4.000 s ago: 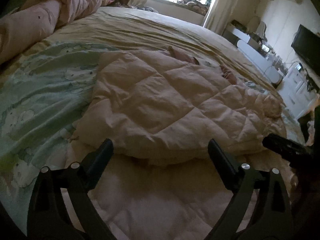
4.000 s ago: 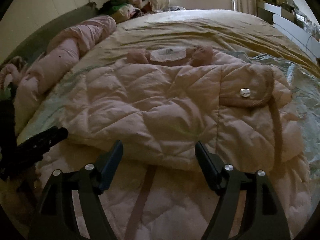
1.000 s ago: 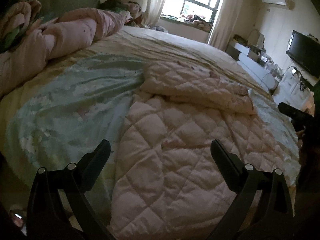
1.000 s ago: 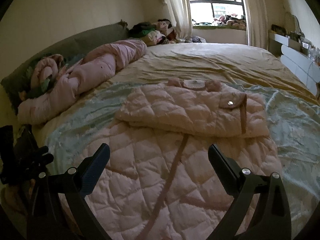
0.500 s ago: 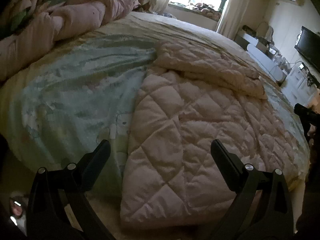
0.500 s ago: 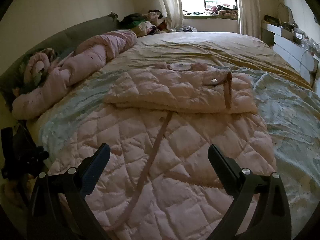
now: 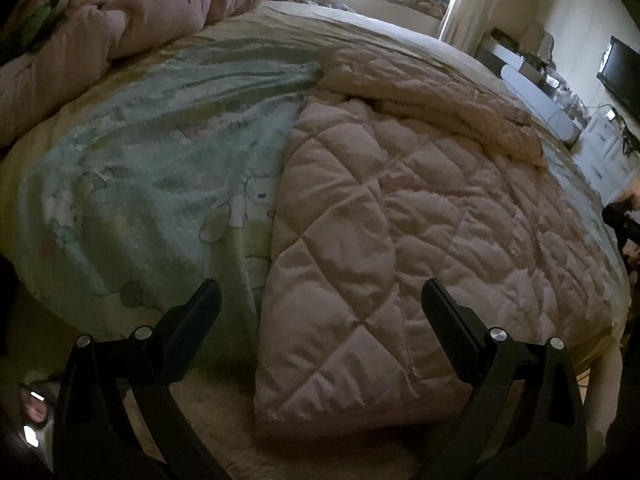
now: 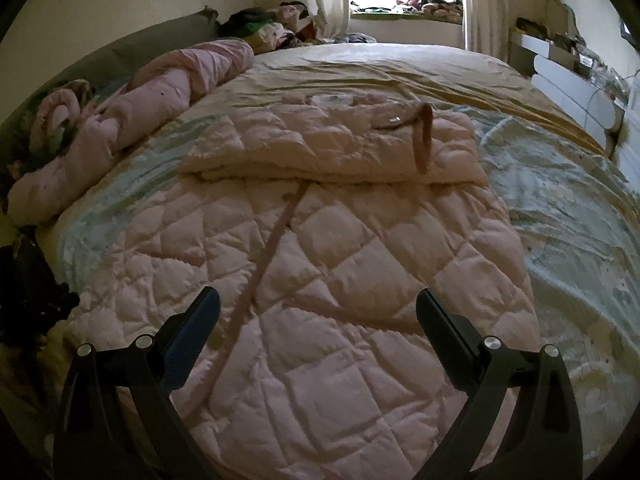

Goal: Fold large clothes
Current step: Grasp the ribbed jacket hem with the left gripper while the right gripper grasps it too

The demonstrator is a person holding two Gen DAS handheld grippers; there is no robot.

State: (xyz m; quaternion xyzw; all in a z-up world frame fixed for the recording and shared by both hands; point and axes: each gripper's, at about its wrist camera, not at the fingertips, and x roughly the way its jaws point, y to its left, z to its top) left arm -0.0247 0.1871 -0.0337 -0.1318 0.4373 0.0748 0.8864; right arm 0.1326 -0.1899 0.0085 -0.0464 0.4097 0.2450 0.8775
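A long pale pink quilted coat point(image 8: 320, 280) lies flat on the bed, its lower part spread toward me and its upper part point(image 8: 332, 148) folded back on itself at the far end. A belt strap point(image 8: 272, 240) runs down its middle. In the left wrist view the coat point(image 7: 400, 220) shows with its hem hanging over the bed's near edge. My left gripper point(image 7: 320, 304) is open and empty above the hem's left corner. My right gripper point(image 8: 318, 312) is open and empty above the lower coat. The right gripper's tip also shows at the left wrist view's right edge point(image 7: 618, 220).
A mint patterned bedspread point(image 7: 152, 152) covers the bed on either side of the coat. A rolled pink duvet point(image 8: 160, 96) lies along the left side. Piled clothes point(image 8: 272, 28) sit by the window. A white cabinet point(image 8: 572, 84) and a TV point(image 7: 624, 76) stand at the right.
Both grippers have pulled back from the folded part toward the near edge of the bed and come down lower over the hem. Both stay open and empty.
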